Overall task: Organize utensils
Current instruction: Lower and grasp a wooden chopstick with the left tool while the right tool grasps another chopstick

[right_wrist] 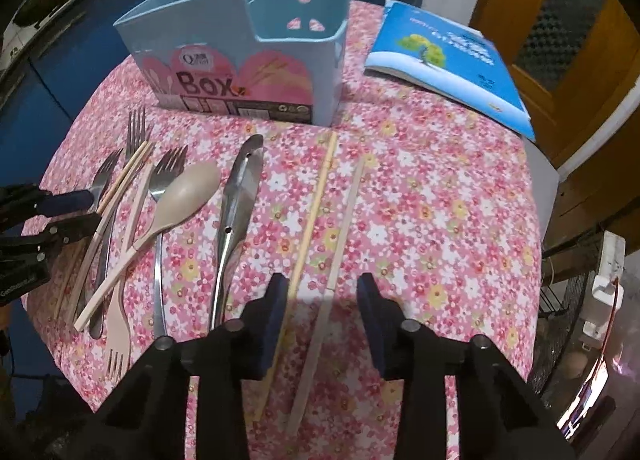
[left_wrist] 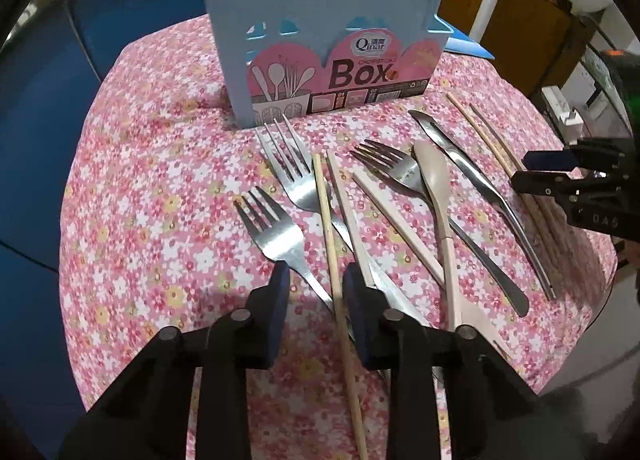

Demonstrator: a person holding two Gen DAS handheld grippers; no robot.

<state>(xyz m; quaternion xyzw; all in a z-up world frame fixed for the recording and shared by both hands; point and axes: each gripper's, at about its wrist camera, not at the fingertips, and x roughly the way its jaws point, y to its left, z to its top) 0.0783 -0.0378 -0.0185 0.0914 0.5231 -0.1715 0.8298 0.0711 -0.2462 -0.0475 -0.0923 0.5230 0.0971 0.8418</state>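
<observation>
A light blue utensil box [left_wrist: 320, 40] [right_wrist: 240, 40] stands upright at the back of the flowered tablecloth [left_wrist: 160, 180]. Forks [left_wrist: 276, 228], a beige spoon [left_wrist: 432, 176] [right_wrist: 184, 196], a steel knife [left_wrist: 460, 156] [right_wrist: 240, 196] and chopsticks lie loose in front of it. My left gripper [left_wrist: 316, 280] [right_wrist: 80, 216] is open and straddles a fork handle and a wooden chopstick [left_wrist: 328, 228]; the pads do not press on them. My right gripper [right_wrist: 323, 288] [left_wrist: 532, 172] is open astride two pale chopsticks [right_wrist: 316, 200]; its left pad is close beside one.
A blue book [right_wrist: 452, 60] lies at the back right of the table. A beige fork [right_wrist: 118, 336] rests near the front left edge. Blue cabinets stand behind the table, a wooden door [right_wrist: 560, 40] to the right, and a white appliance [right_wrist: 604, 284] beside the right edge.
</observation>
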